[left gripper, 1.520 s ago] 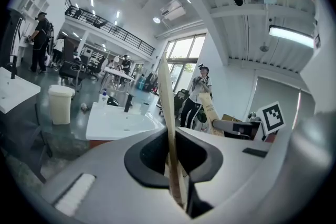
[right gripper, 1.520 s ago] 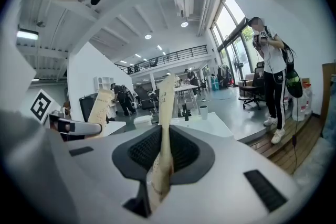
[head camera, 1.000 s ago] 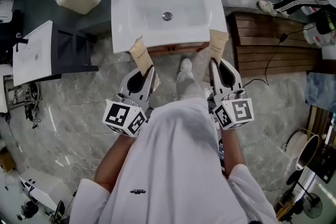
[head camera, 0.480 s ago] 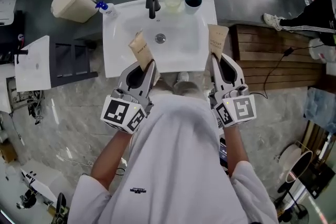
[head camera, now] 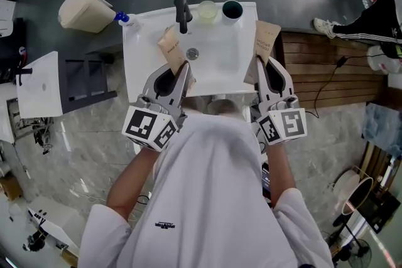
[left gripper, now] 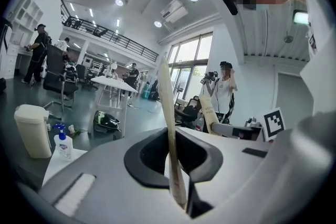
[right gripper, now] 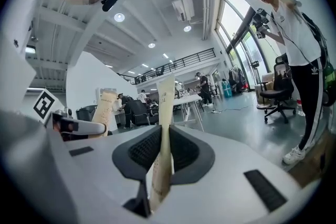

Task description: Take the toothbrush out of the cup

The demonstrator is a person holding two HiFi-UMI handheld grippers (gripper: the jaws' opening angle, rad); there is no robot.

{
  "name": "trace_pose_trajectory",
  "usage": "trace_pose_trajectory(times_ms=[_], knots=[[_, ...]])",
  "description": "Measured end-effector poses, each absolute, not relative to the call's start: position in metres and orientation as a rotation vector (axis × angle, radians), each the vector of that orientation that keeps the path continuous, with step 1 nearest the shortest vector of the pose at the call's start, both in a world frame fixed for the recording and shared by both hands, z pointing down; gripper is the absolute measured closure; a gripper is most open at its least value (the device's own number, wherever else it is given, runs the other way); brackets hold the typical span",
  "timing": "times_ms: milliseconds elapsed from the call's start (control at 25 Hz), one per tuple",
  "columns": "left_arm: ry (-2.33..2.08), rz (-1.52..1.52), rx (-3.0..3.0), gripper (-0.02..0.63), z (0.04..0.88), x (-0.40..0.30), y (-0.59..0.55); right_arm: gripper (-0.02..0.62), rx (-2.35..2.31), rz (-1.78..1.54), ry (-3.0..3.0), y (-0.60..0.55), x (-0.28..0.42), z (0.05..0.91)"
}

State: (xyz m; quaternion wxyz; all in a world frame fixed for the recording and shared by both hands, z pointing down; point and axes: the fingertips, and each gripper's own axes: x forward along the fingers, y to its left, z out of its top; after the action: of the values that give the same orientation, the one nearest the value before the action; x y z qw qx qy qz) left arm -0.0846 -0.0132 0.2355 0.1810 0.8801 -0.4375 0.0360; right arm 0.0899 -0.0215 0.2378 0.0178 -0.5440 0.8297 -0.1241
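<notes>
A white sink [head camera: 135, 72] with a black tap [head camera: 182, 12] stands ahead of me. At its back rim are a pale cup [head camera: 207, 10] and a dark teal cup [head camera: 232, 9]; I see no toothbrush in either. My left gripper [head camera: 182, 70] is shut on a tan paper packet [head camera: 171, 50] that sticks up over the basin. My right gripper [head camera: 262, 64] is shut on a second tan packet [head camera: 266, 41] at the sink's right edge. In the left gripper view the packet [left gripper: 167, 113] stands edge-on between the jaws. In the right gripper view its packet [right gripper: 164, 128] is pinched between ribbed pads.
A blue-pump soap bottle [head camera: 122, 18] sits on the sink's back left corner. A beige bin [head camera: 85, 8] lies left of it. A wooden platform [head camera: 320, 66] adjoins the sink on the right, and a white table [head camera: 39, 85] stands at left. A person's striped leg [head camera: 370, 6] shows at far right.
Both grippers, still holding their packets, have moved forward from the floor in front of the sink to over its front edge. The jaws have not changed.
</notes>
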Motion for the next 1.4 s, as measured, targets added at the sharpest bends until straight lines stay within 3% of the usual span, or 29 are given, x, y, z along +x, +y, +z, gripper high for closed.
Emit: trace_pose_trajectory(times_ms=[520, 1400], knots=[[-1.306, 0.067, 2.468, 0.584, 0.247, -0.078, -0.084, 0.561, -1.623, -0.240, 2.518, -0.118, 0.095, 0.237], [-1.386, 0.070, 2.395, 0.584, 0.325, -0.061, -0.168, 0.561, -1.479, -0.205, 2.489, -0.240, 0.087, 0.317]])
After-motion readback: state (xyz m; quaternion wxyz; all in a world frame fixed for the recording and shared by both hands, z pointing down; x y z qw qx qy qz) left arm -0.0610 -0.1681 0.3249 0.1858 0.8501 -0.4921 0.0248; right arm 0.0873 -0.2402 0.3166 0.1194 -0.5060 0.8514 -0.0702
